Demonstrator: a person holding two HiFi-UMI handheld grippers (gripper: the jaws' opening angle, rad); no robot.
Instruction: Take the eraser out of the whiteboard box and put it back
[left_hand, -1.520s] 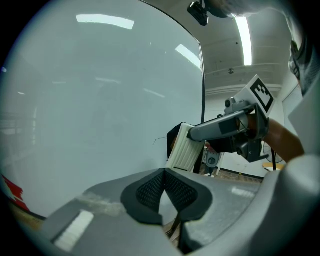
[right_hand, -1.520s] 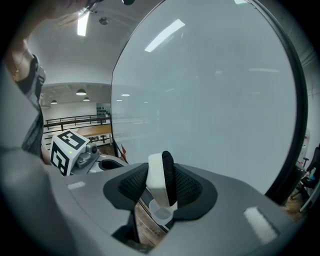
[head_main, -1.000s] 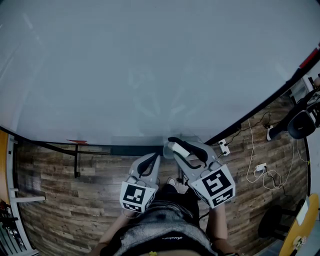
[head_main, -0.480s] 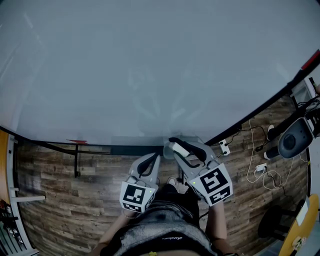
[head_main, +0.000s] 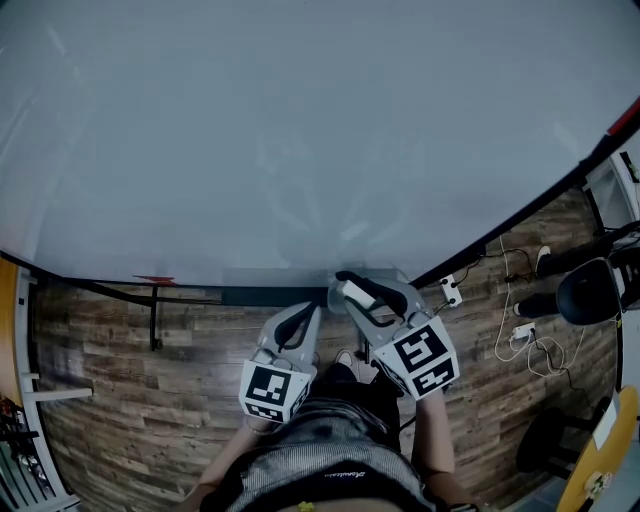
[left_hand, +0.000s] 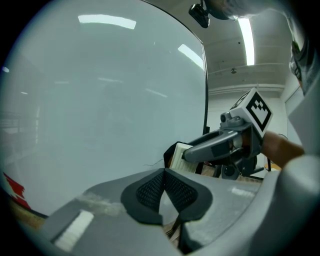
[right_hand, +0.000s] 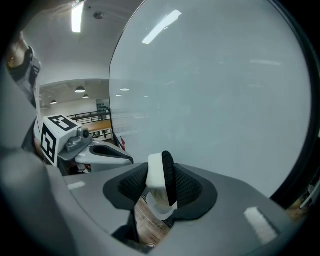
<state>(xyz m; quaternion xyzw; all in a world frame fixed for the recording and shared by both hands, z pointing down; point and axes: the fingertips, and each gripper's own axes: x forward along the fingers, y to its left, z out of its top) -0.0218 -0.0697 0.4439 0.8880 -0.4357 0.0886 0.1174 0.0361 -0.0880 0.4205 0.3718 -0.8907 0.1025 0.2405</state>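
- Since a second ago, my right tongs (head_main: 368, 297) have shifted slightly left in the head view, at the lower edge of the whiteboard (head_main: 300, 130).
- They grip the eraser (right_hand: 161, 181), held upright between the pads, just above the translucent whiteboard box (right_hand: 159, 212).
- My left tongs (left_hand: 164, 174), lower centre beside the right, are closed on nothing.

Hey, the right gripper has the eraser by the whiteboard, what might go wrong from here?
The eraser stands edge-on in the right gripper, partly sticking out past the pads, so it may twist or slip. The whiteboard box is mostly hidden under that gripper in the head view, so the eraser may catch its rim or miss it.
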